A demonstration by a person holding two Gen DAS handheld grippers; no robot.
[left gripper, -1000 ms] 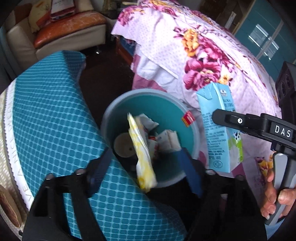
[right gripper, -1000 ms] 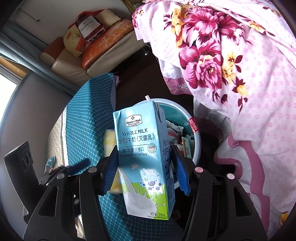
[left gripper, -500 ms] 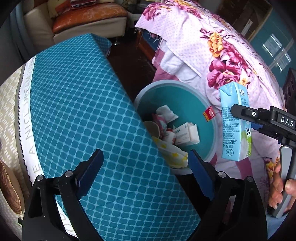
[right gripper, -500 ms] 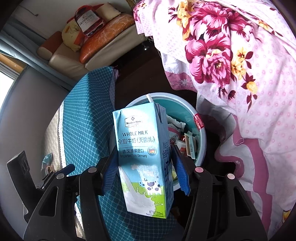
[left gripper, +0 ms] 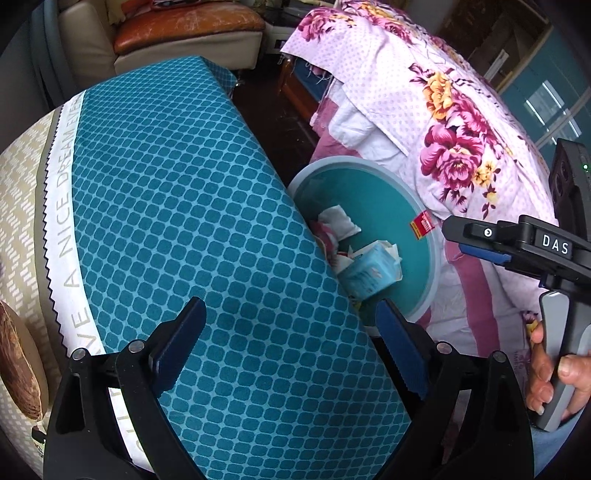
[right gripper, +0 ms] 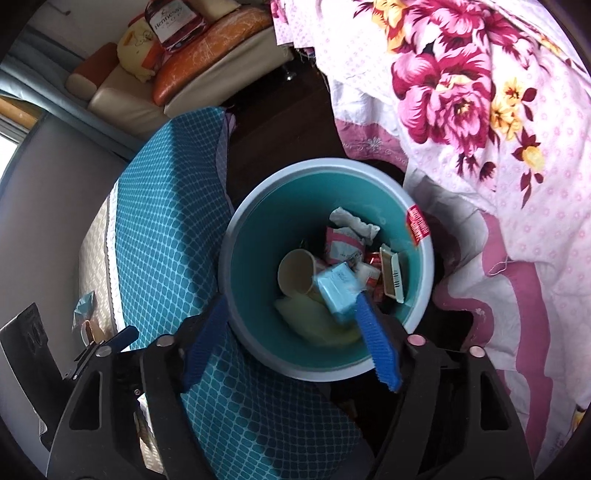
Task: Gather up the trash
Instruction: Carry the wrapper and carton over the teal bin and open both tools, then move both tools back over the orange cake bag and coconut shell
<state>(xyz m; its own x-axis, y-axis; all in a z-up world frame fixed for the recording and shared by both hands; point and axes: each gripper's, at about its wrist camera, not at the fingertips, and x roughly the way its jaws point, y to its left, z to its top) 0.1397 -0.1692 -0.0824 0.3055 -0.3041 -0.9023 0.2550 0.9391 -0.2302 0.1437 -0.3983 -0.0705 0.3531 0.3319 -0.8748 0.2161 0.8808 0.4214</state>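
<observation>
A teal waste bin (right gripper: 231,258) stands on the floor between the table and the bed, holding a paper cup (right gripper: 295,273), a yellow wrapper (right gripper: 314,326) and several wrappers. A light blue milk carton (right gripper: 336,288) lies blurred among them; it also shows inside the bin (left gripper: 417,206) as the carton (left gripper: 369,273). My right gripper (right gripper: 291,321) hangs above the bin, its jaws opening with nothing pressed between the pads. A hand (left gripper: 554,369) holds that right gripper (left gripper: 480,240). My left gripper (left gripper: 290,321) is open and empty over the teal patterned tablecloth (left gripper: 177,206).
A floral bedspread (right gripper: 480,110) hangs close to the bin's right side. A sofa with an orange cushion (left gripper: 184,26) stands at the back. A crumpled blue wrapper (right gripper: 83,302) lies on the table's beige part, and a brown round object (left gripper: 18,362) sits at its left edge.
The right gripper let go of the milk carton, which dropped into the bin. The yellow wrapper left the left gripper and fell in; the left gripper spread wider and shifted over the tablecloth.
</observation>
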